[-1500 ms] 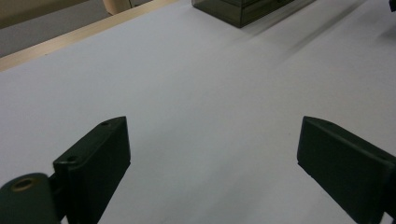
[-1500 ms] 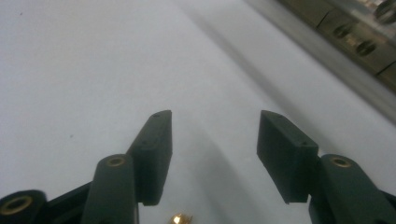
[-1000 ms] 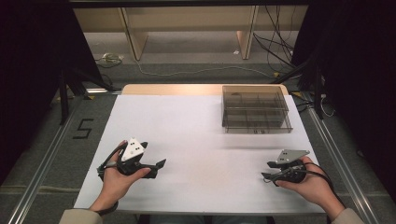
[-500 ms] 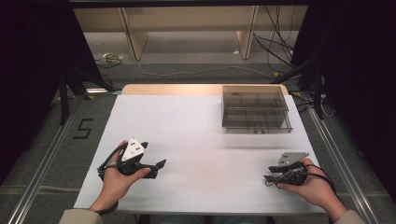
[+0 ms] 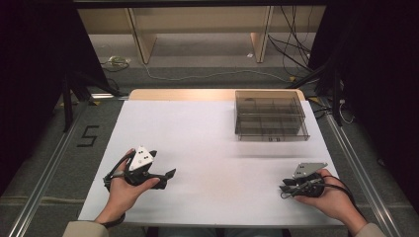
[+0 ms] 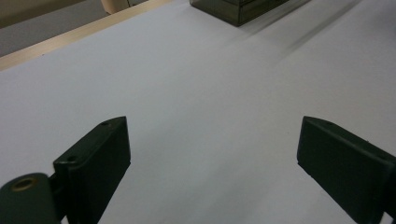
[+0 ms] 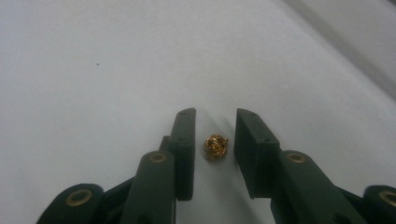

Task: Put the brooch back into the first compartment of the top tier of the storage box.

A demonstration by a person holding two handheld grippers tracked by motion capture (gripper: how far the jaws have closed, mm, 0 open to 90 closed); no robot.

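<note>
from above, the left hand-held gripper (image 5: 168, 175) and right hand-held gripper (image 5: 285, 188) rested low on the white desk (image 5: 207, 138). the left gripper view showed its jaws wide apart, empty. the right gripper view showed jaws just closing around a small gold piece (image 7: 215, 146) lying on the desk, gaps remaining either side.

We're looking at a lab, a recording bay by every sign: a plain white tabletop (image 5: 212, 148) walled in by black curtains (image 5: 39, 74), metal rails (image 5: 44, 168) running down both sides, a number five taped to the grey floor (image 5: 88, 136), loose cables (image 5: 296, 44) trailing behind, and bare wooden shelving (image 5: 197, 29) at the back.
</note>
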